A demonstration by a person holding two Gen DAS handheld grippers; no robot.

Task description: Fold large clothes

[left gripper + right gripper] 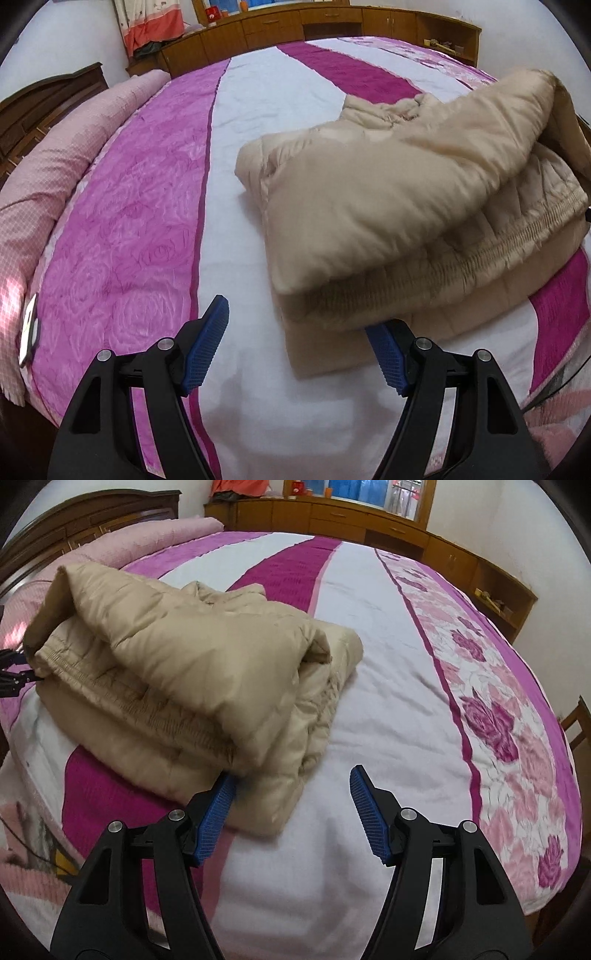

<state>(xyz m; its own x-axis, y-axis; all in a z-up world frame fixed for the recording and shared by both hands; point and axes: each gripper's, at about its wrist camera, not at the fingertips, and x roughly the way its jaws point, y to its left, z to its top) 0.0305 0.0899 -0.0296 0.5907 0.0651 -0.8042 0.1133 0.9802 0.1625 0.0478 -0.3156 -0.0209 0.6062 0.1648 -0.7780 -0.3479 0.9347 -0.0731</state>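
Where the coat is: on the bed, we see the puffy tan coat point(388, 206) folded in a thick pile. It sits on the right side of the left wrist picture and on the left side of the right wrist picture.
Top flap: we think the top fold is puffed up and not pressed flat. It could spring back open if nothing pushes it down.
Our left gripper point(299, 343): its jaws are spread wide. Its right blue pad is at the low edge of the coat, maybe tucked under it. The other pad is over the white stripe. It pinches nothing.
Our right gripper point(291, 808): its jaws are spread too. Its left blue pad is at the coat's near corner, and the other pad is over bare cover. It pinches nothing.
What could go wrong: we think a pad could catch the coat's edge and drag the pile open. Slippery cloth may also slide out of a small pinch.
Bed cover point(388, 657): it is soft, with pink, purple and white stripes, so we think the pile may sink or tip.
Small flat thing point(29, 328): it lies at the left edge of the left wrist picture. We cannot tell what it is.
Writing: we can read no words or labels anywhere.
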